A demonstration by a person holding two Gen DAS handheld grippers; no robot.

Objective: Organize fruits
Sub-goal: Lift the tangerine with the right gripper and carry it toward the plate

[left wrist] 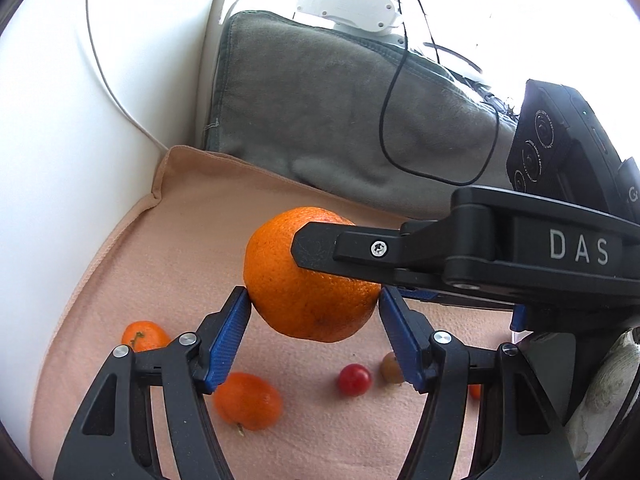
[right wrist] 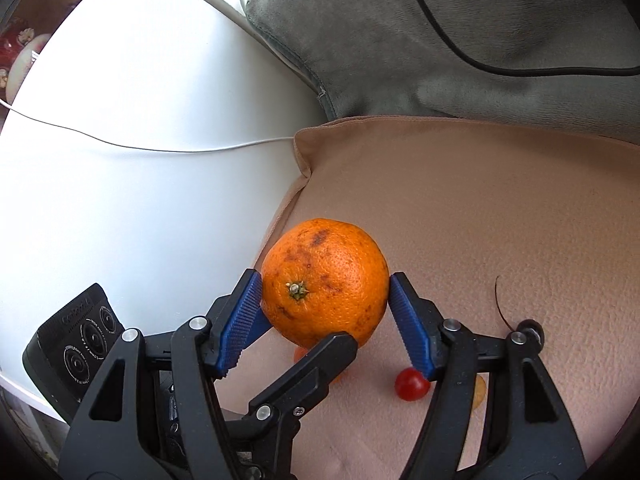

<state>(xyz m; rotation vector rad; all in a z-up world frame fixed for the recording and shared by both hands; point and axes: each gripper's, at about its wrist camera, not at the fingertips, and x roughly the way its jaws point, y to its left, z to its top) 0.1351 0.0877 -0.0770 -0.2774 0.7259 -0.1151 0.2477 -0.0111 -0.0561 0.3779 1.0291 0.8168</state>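
A large orange (left wrist: 304, 280) hangs above the beige cloth (left wrist: 192, 232), gripped by both grippers at once. My left gripper (left wrist: 314, 300) has its blue pads against the orange's sides. My right gripper (right wrist: 325, 286) is also shut on the same orange (right wrist: 324, 280), stem toward its camera. The right gripper's finger (left wrist: 320, 246) crosses the orange from the right in the left wrist view. Below lie two small mandarins (left wrist: 145, 335) (left wrist: 248, 400), a red cherry tomato (left wrist: 354, 379) (right wrist: 411, 384) and a brownish small fruit (left wrist: 391, 368).
A grey cushion (left wrist: 328, 112) lies behind the cloth with a black cable (left wrist: 394, 80) over it. A white surface (left wrist: 80, 140) with a thin white cord borders the cloth on the left. A dark cherry with stem (right wrist: 530, 326) sits at the right.
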